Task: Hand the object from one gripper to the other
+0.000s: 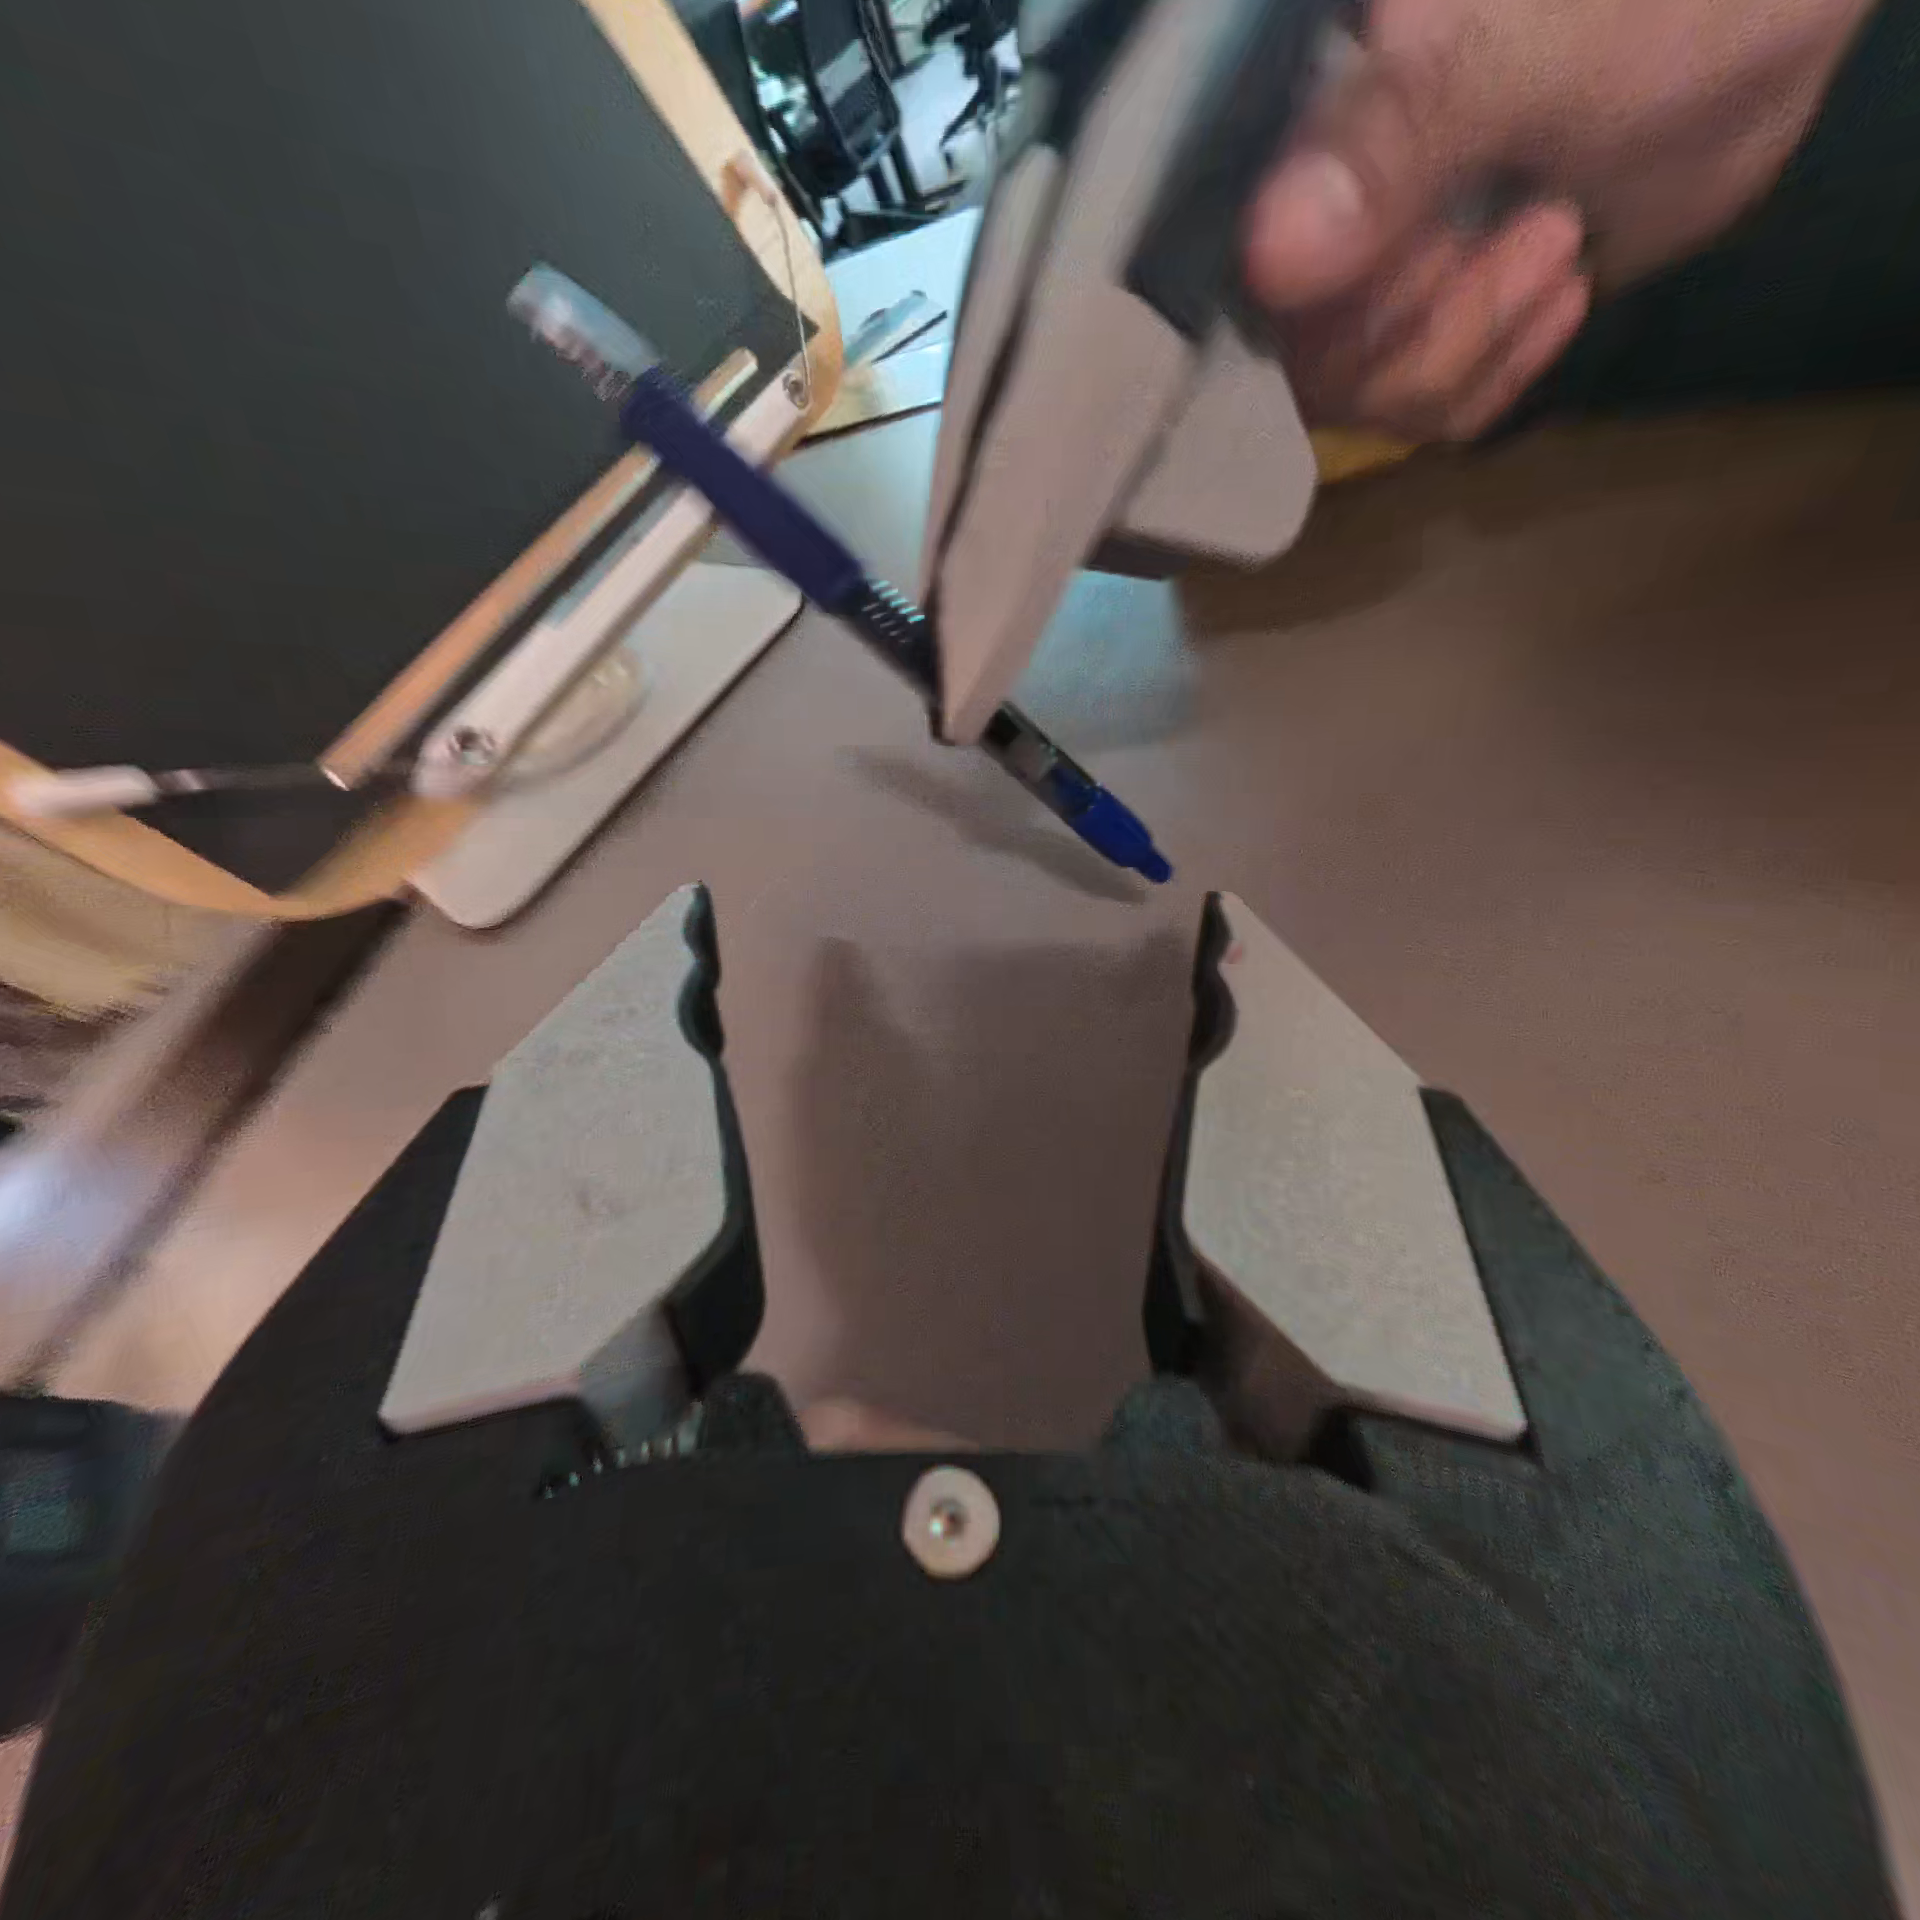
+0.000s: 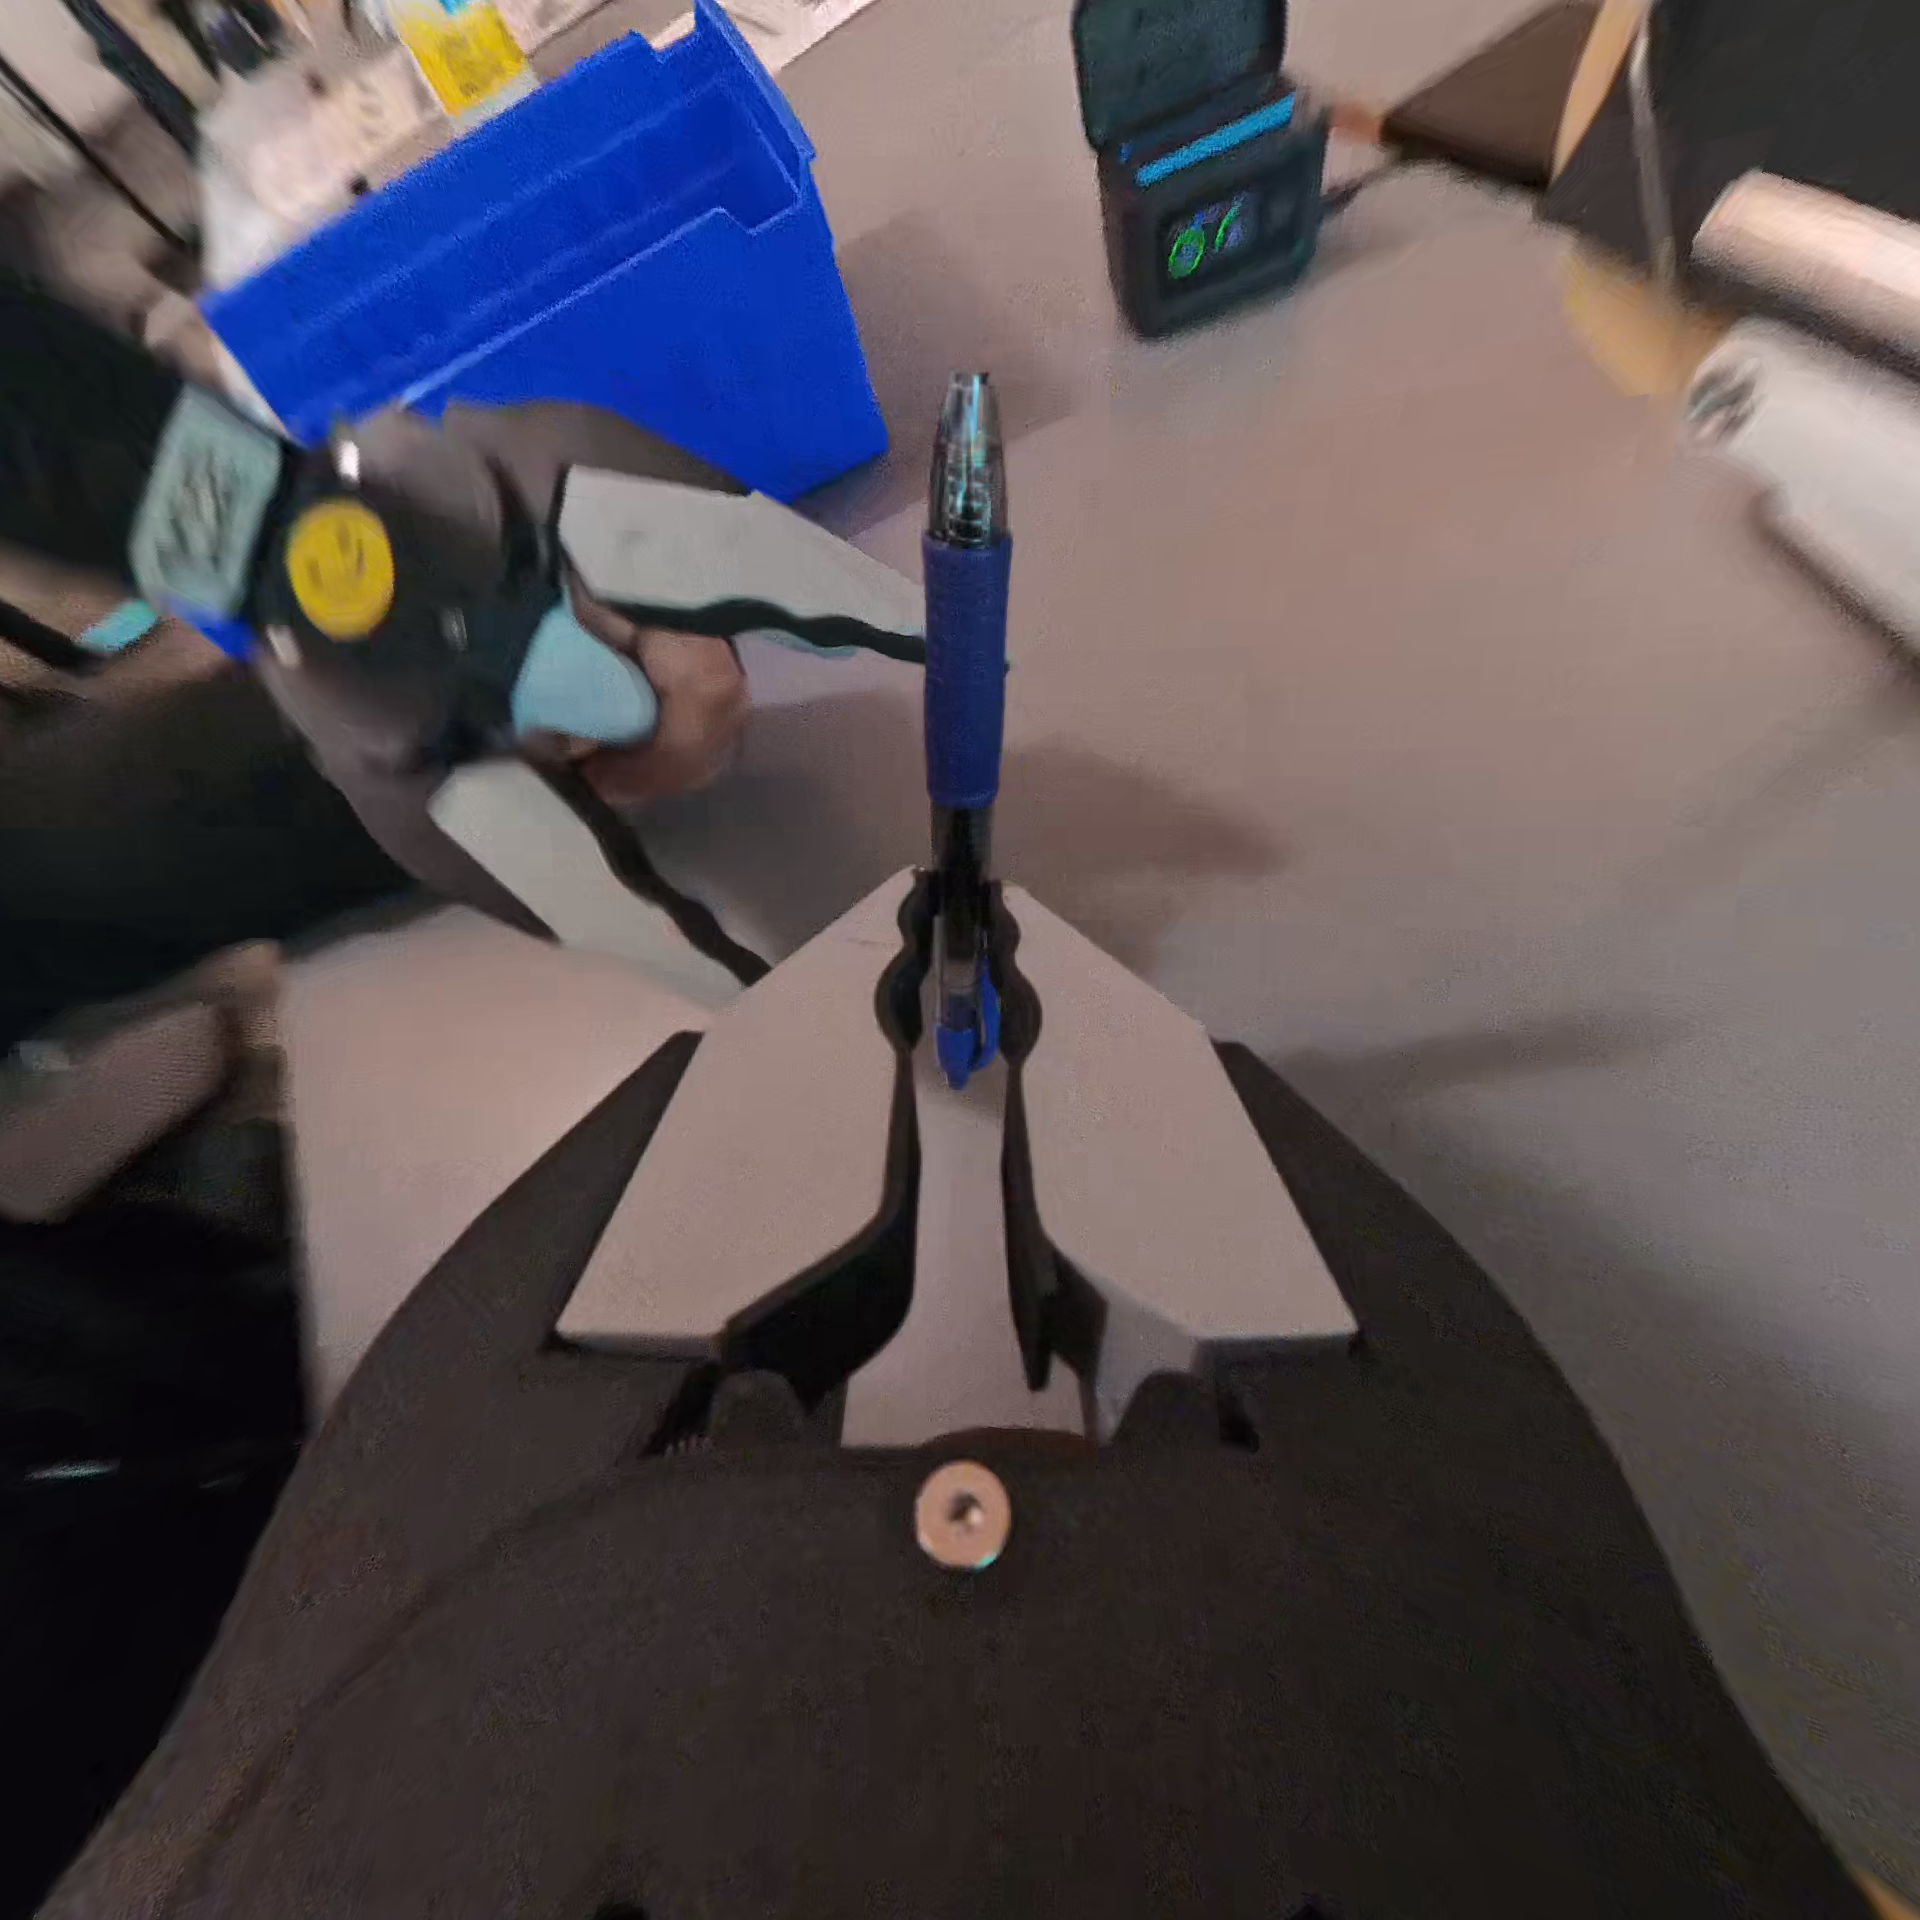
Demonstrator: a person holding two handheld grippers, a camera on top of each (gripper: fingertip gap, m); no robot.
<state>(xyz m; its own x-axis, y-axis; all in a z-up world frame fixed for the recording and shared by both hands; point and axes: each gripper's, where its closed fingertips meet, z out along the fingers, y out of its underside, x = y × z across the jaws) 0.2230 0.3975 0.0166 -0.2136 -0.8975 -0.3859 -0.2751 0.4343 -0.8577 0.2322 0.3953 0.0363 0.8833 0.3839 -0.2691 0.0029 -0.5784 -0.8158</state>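
Your pen (image 2: 966, 665) shows a dark blue ribbed grip, a clear tip and a brighter blue clicker. Your gripper fingers (image 1: 613, 1153) are pale grey with black edges. The bin (image 2: 582, 270) is vivid blue; the blurred round sticker (image 2: 340, 568) looks yellow.

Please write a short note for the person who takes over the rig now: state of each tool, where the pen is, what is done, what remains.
Right tool: shut on the blue pen, gripping its clicker end; the clear tip end points forward, away from the tool.
Left tool: open and empty, just short of the pen, not touching it.
Pen: held in the air above the brown table.
Done: pen is picked up and presented.
Left: bring the left tool around the pen, close it, then open the right tool, probably at the free grip section.
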